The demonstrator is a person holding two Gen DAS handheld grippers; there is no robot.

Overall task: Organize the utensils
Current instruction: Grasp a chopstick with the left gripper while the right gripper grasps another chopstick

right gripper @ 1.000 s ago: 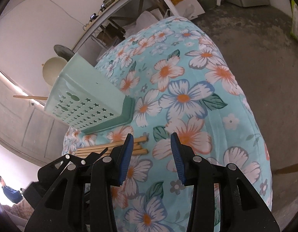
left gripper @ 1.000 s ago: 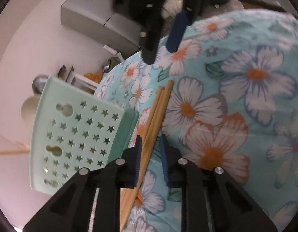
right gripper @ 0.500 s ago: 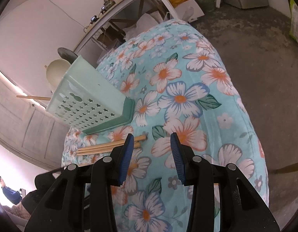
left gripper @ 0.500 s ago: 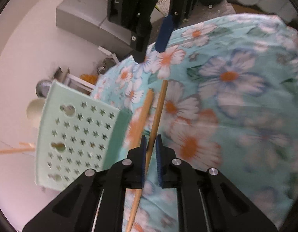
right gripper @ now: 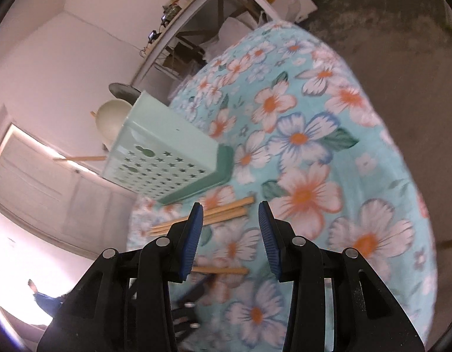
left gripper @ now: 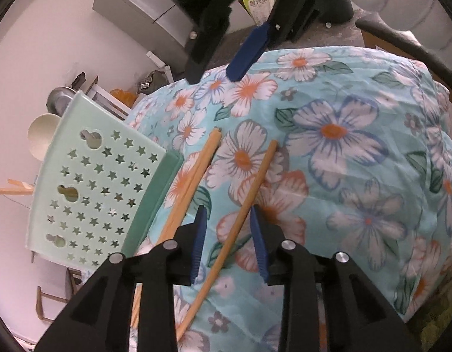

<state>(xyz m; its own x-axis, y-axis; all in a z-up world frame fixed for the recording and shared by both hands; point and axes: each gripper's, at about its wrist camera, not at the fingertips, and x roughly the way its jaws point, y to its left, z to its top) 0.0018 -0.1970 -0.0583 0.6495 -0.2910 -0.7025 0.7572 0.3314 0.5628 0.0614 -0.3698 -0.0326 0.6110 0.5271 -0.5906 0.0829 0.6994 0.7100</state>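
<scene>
A single wooden chopstick [left gripper: 255, 182] lies slanted on the floral cloth [left gripper: 343, 176], between the jaws of my left gripper [left gripper: 227, 208]. Those jaws are opening: the left pad stands clear of the stick and the right pad is close beside it. Two or three more chopsticks [left gripper: 193, 176] lie together along the foot of the mint-green star-holed basket [left gripper: 94, 182]. My right gripper [right gripper: 230, 205] hovers open and empty above that bundle [right gripper: 226, 208]. It also shows in the left wrist view, as the right gripper [left gripper: 214, 74] over the cloth's far edge. The single chopstick [right gripper: 226, 270] appears lower, by the blurred left gripper [right gripper: 193, 287].
The basket [right gripper: 167, 152] stands tipped at the cloth's left edge with a pale bowl [left gripper: 41, 138] behind it. A grey cabinet [left gripper: 143, 8] and a cluttered shelf table [right gripper: 196, 14] stand on the concrete floor [right gripper: 402, 44] beyond. A person [right gripper: 47, 296] is far off.
The left gripper shut on one chopstick, drew it rightward away from the others, and now has its jaws spread with the stick on the cloth. The right gripper stayed open, barely shifting.
</scene>
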